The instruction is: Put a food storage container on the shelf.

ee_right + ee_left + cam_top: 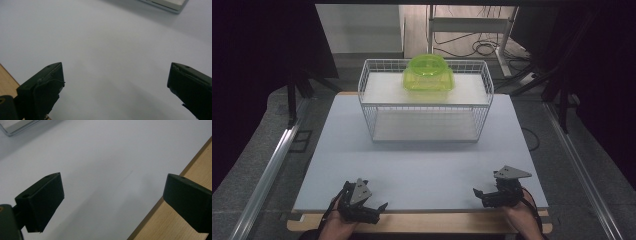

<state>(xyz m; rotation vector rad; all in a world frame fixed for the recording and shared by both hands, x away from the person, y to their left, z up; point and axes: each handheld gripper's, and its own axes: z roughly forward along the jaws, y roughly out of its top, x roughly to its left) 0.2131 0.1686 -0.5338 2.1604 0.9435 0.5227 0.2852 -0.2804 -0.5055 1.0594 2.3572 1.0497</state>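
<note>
Well ahead of both tongs, on the upper shelf of the white wire rack (426, 102), sits the green container (428, 73), a translucent plastic tub with a bowl-shaped piece on top. We hold the left tongs (377, 206) and the right tongs (478, 193) low at the near edge of the table (422, 160), jaws spread wide and empty. We judge the container light, rigid and smooth, so liable to slip. We recommend gripping the side walls below the rim, one tongs per side.
</note>
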